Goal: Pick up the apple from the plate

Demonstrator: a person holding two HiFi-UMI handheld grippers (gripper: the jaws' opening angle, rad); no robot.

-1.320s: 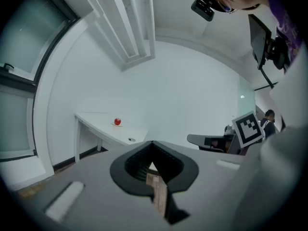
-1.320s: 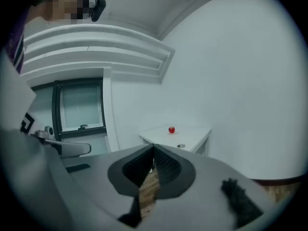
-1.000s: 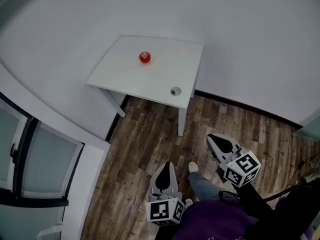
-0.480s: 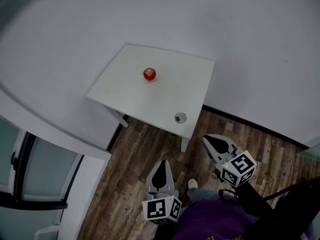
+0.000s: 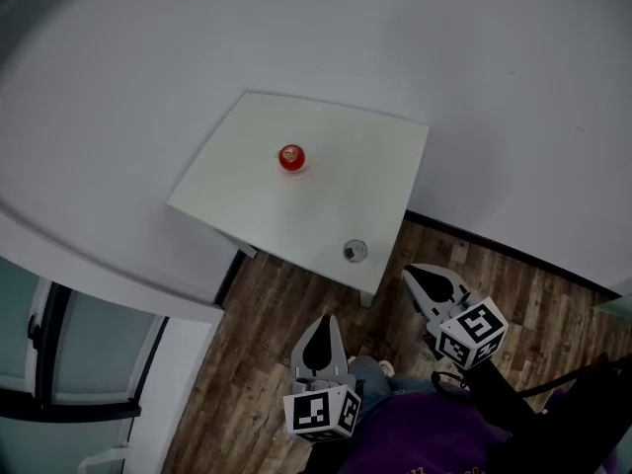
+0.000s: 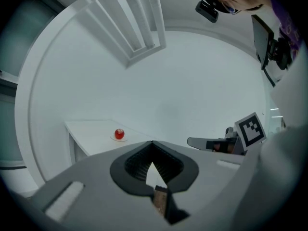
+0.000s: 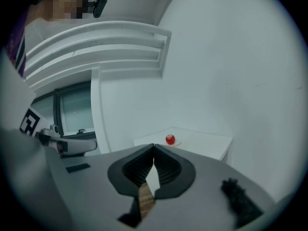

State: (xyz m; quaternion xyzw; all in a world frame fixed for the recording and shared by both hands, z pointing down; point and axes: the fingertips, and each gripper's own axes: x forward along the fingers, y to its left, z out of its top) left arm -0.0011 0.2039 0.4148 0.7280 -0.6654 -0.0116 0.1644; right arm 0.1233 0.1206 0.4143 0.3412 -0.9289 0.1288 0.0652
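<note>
Apple [image 5: 291, 156] picking had not begun, because both tools were well away from it. Nearest to the person, the left tool [image 5: 320, 322] was held low over the wood floor [image 5: 267, 304]. Its two jaws were pressed together with nothing between them. A bit further on, the right tool [image 5: 415, 273] was near the front corner of the table [image 5: 336, 196]. Its jaws were together too, with nothing in them. Both tools pointed toward the table. To do this step well, I think the person should walk up close, choose one tool, and open its jaws wide before it gets to the fruit. The right tool looked nearer, so it may be the easy one to use. It should come in low from the side and close gently around the middle. By the front corner of the table sat a small round thing [image 5: 355, 251]. I could not tell what it was, and the tool should keep off it. Further in, near the middle of the table, the apple sat on a small white plate [image 5: 302, 169]. It was red, round and shiny, with a pale spot on top. It looked smooth, so it might roll or slip. Behind it all was a plain white wall [image 5: 474, 57].
</note>
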